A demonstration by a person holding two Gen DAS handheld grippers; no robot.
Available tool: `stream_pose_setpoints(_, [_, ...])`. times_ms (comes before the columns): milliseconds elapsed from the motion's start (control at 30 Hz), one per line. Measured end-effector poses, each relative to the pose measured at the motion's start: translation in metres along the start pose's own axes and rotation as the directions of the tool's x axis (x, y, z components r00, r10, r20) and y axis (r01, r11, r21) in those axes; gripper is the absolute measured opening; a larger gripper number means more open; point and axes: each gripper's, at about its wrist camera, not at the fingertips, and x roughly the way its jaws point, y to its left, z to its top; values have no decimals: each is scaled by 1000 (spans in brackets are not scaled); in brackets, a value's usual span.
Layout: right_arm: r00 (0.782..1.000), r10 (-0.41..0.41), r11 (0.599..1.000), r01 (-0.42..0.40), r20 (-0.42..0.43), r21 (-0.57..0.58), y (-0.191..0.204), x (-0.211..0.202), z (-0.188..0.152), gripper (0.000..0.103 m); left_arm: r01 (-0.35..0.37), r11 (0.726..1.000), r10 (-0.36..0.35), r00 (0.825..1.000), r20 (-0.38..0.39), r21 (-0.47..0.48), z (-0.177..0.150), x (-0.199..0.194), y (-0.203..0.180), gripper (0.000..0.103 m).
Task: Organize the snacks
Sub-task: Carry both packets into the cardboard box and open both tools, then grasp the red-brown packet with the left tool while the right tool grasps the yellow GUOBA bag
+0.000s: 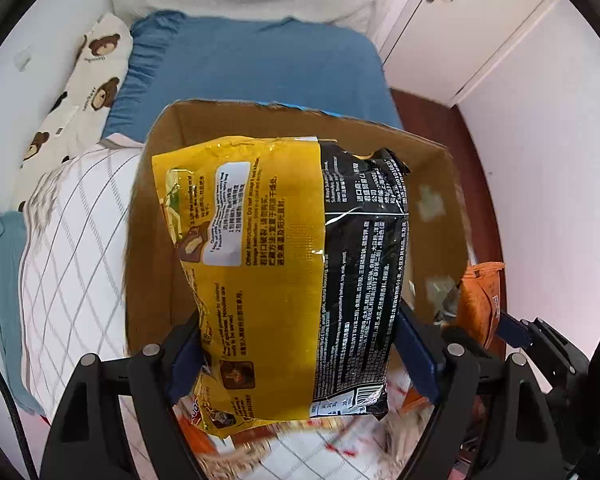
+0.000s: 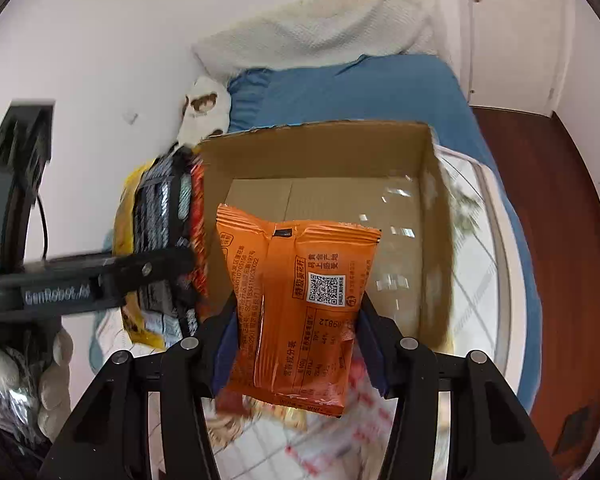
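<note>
My left gripper [image 1: 298, 354] is shut on a large yellow and black noodle pack [image 1: 284, 264] and holds it in front of the open cardboard box [image 1: 156, 184]. My right gripper [image 2: 296, 344] is shut on an orange snack packet [image 2: 300, 300] and holds it at the box's near edge. The box [image 2: 320, 148] looks empty inside in the right wrist view. The noodle pack [image 2: 156, 240] and the left gripper's finger [image 2: 112, 272] show at the left of the box there. The orange packet [image 1: 480, 300] shows at the right in the left wrist view.
The box stands on a bed with a blue sheet [image 1: 252, 64], a grid-patterned white quilt [image 1: 68, 248] and a bear-print pillow [image 1: 88, 80]. Blurred snack packets [image 2: 300, 432] lie on the quilt below the grippers. Dark wood floor [image 2: 560, 240] and a white door lie right.
</note>
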Motion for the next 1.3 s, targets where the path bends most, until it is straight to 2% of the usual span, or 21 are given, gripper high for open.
stream_pose_setpoints(133, [995,-28,1000,29,-92,6,-4,65,50,56,10,1000,-9,996,-91,5,41,40,6,83])
stream_pose_setpoints(333, [981,-64,998,64,-185,-7,-16,142,85,56,-11,1000,12,983,-184,6,70,91,12,83])
stream_pose_setpoints(400, [979,-60,998,60,-196,-8,-20,146,79,56,-8,1000,7,979,-203,-3,74,101,14,83])
stream_pose_setpoints(600, [972,-77,997,69,-221,-43,-23,169,95,57,-20,1000,19,970,-243,-1,79,117,8,83])
stream_pose_setpoints(667, [969,-76,997,66,-234,-50,-22,176,100,57,-12,999,2,964,-264,-36,76,117,8,83])
stream_pose_setpoints(733, [963,-75,996,62,-258,-61,-21,186,103,66,-9,999,-1,958,-285,-34,79,123,9,86])
stream_pose_setpoints(800, [958,-114,991,93,-263,-92,-16,187,103,84,-28,999,20,960,-281,-24,79,123,10,89])
stream_pose_setpoints(833, [955,-138,988,115,-263,-104,-15,188,105,86,-32,999,24,963,-269,-23,79,121,11,89])
stream_pose_setpoints(900, [956,-132,990,111,-260,-92,-16,188,105,95,-28,999,19,966,-258,-30,77,114,13,89])
stream_pose_setpoints(1000, [956,-115,993,103,-271,-59,-17,186,100,96,-26,999,17,973,-231,-35,72,100,13,89])
stream_pose_setpoints(1100, [952,-140,990,133,-271,-44,-20,184,92,96,-57,998,53,981,-186,-14,62,82,10,89])
stream_pose_setpoints(1267, [960,-119,992,125,-254,6,-22,164,71,96,-83,996,82,993,-81,-13,37,45,14,89])
stream_pose_setpoints(1300, [962,-124,991,130,-242,10,-22,158,68,96,-85,996,84,994,-66,-14,40,41,13,89])
